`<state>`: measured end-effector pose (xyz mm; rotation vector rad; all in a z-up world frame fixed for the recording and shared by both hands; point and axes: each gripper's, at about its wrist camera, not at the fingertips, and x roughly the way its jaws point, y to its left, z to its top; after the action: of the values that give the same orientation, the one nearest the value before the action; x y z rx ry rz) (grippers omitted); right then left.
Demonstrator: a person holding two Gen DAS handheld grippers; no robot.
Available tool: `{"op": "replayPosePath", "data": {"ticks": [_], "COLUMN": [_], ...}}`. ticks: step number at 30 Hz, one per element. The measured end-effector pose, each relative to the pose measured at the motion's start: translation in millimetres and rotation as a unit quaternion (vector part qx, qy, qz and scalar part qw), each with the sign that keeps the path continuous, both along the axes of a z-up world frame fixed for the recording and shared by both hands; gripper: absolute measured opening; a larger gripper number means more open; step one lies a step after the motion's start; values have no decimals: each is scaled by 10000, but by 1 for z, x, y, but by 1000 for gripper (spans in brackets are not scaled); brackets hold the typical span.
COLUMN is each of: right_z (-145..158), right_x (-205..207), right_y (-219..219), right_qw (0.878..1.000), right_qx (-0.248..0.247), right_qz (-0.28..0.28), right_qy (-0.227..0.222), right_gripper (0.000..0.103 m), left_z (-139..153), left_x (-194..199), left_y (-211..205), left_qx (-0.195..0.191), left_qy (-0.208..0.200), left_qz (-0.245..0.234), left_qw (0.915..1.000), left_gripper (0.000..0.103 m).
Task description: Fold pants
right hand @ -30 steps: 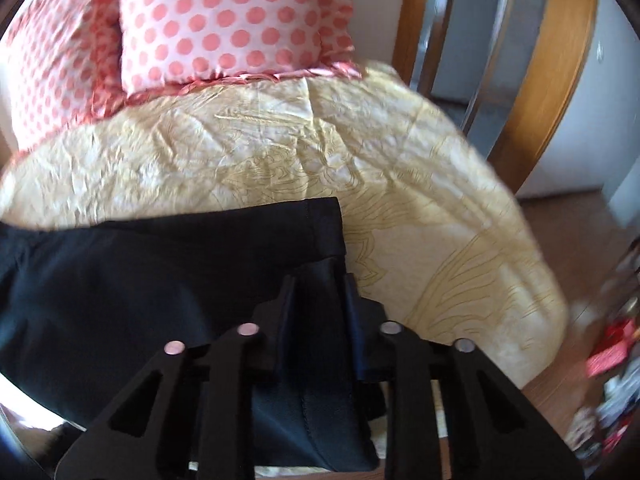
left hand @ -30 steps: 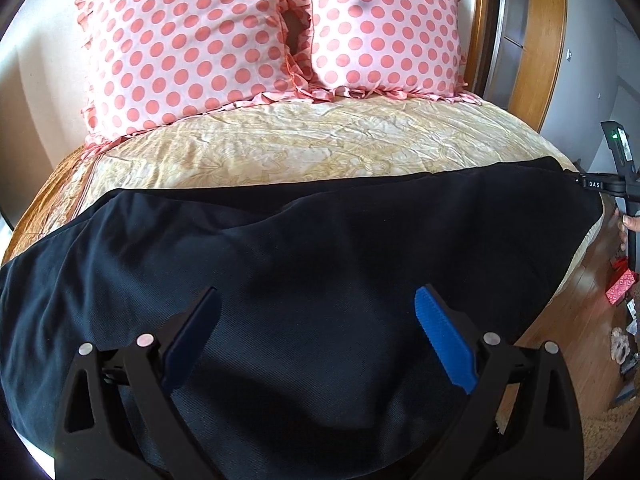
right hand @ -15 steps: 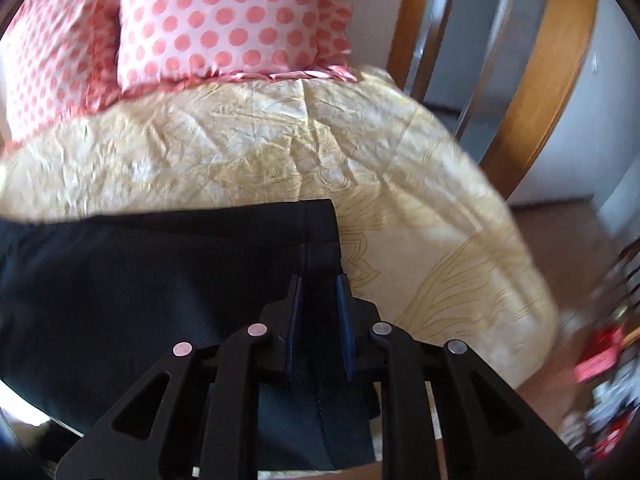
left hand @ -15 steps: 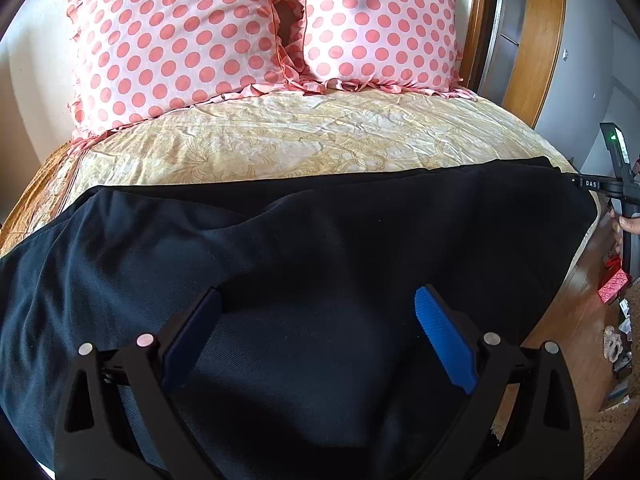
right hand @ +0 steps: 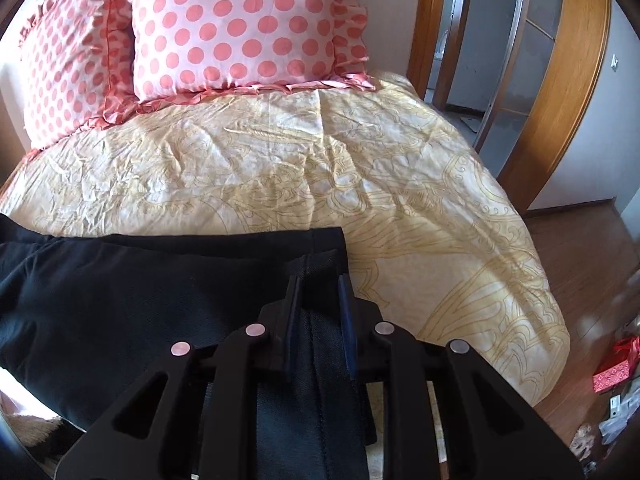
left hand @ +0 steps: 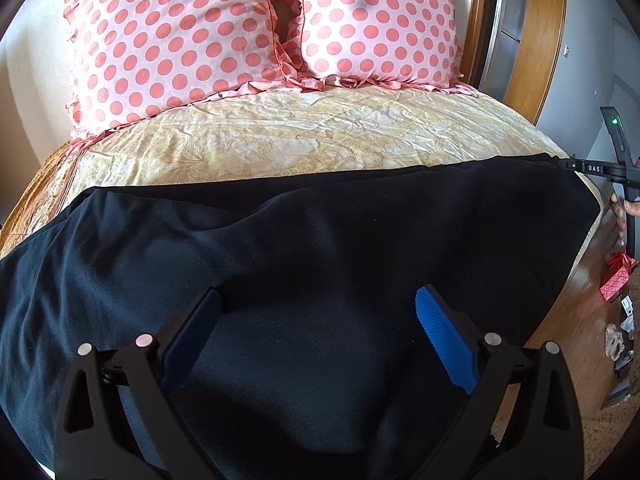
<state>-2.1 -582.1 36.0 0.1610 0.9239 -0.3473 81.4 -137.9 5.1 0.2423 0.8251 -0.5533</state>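
Black pants (left hand: 320,240) lie spread flat across the near part of a bed with a yellow patterned sheet (left hand: 304,136). My left gripper (left hand: 318,294) hovers over the middle of the pants, open wide, nothing between its blue pads. My right gripper (right hand: 318,282) is at the right end of the pants (right hand: 120,292), its jaws opening. The hem seam runs between the pads, and both pads stand a little off the cloth. In the left wrist view the right gripper (left hand: 568,165) shows at the far right corner of the pants, held by a hand (left hand: 630,210).
Two pink polka-dot pillows (left hand: 180,40) (right hand: 240,24) lean at the head of the bed. A wooden door frame (right hand: 568,92) stands at the right. Wooden floor (right hand: 592,280) runs beside the bed, with a red box (right hand: 612,372) and small clutter on it.
The right gripper's jaws have spread apart; the bunched hem they pinched now lies flat between them. The left gripper stays open over the pants.
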Motion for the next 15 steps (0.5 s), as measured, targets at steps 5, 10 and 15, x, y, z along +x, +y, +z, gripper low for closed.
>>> {"op": "replayPosePath", "data": {"ticks": [5,10,15], "right_z": [9,-21,-20], "right_x": [1,23,21], "right_y": [-3,12,24], "right_qw": [9995,9990,9944], "right_qx": [157,-282,-956], "right_qz": [-52,51,39], "right_qy": [-275,343,451], "right_gripper": [65,52,31], "left_z": [-1,-1,-3], "left_x": [1,2,3], "left_y": [0,-1,-1], "left_qx": [17,26,60], "left_qy": [10,26,54], "left_qz": [-30,-35,-44], "left_qw": [10000,10000,10000], "left_gripper": [98,98,98]}}
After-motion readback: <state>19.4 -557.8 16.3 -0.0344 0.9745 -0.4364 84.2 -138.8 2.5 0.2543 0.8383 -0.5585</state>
